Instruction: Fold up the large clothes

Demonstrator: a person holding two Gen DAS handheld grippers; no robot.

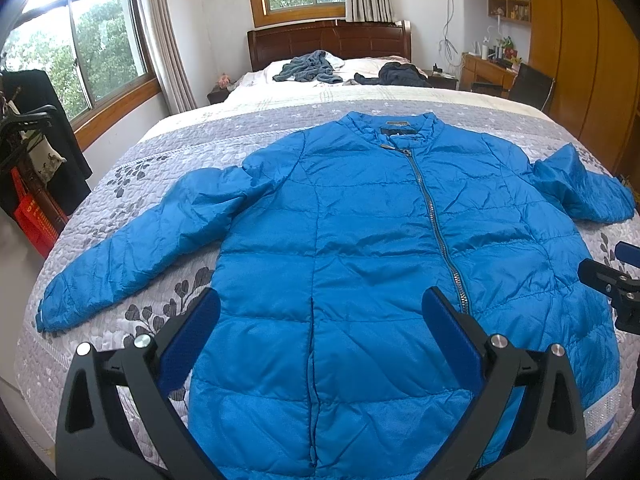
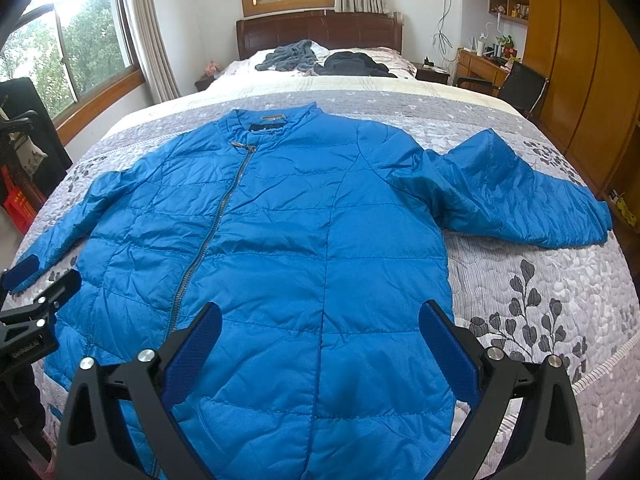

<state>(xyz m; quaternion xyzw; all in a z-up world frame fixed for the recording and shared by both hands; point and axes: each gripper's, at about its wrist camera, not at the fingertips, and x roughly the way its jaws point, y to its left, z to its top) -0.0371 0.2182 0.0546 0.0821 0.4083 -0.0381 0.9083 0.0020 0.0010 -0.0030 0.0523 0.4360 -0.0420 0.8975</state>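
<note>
A blue quilted jacket [image 1: 360,232] lies flat and zipped, front up, on the bed, collar toward the headboard. Its left sleeve [image 1: 132,244] stretches out to the side; its right sleeve [image 2: 516,196] angles out to the right edge. My left gripper [image 1: 320,312] hovers open above the jacket's lower front, holding nothing. My right gripper [image 2: 320,320] hangs open above the lower right half of the jacket [image 2: 280,248], also with nothing in it. Each gripper shows at the edge of the other's view: the right gripper [image 1: 616,276], the left gripper [image 2: 36,280].
The grey floral quilt [image 1: 132,184] covers the bed. Dark clothes [image 1: 308,66] are heaped near the wooden headboard [image 1: 328,40]. A rack with a black garment and a red crate [image 1: 32,220] stands at the left. A desk, chair [image 2: 520,86] and wooden wardrobe [image 2: 580,60] line the right wall.
</note>
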